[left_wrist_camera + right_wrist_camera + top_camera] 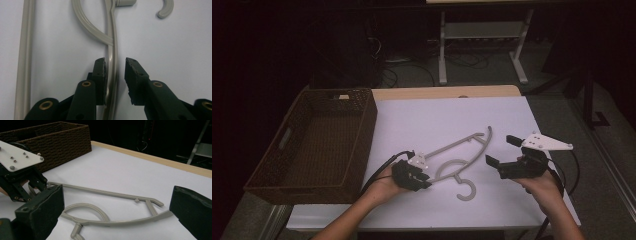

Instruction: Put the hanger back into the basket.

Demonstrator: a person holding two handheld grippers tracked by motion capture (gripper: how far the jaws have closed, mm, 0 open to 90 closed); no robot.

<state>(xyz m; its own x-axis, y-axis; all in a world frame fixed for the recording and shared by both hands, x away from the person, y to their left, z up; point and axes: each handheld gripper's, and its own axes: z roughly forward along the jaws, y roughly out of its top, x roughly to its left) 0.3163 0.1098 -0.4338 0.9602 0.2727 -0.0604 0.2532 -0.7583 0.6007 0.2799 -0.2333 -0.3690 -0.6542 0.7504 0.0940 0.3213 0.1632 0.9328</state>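
A grey plastic hanger [462, 145] lies flat on the white table [437, 115], its hook [467, 190] toward the near edge. My left gripper [426, 179] sits low at the hanger's left end. In the left gripper view, its jaws [115, 62] straddle one thin hanger arm [113, 50]. One pad touches the arm and the other stands apart from it. My right gripper [501, 150] hovers by the hanger's right end with its jaws spread wide and nothing between them. The right gripper view looks across the hanger [100, 192] to the left gripper [32, 187].
A dark woven basket [362, 145] stands empty on the table's left side, close to the left hand, and shows again in the right gripper view [62, 137]. A metal stand [482, 45] is on the floor behind the table.
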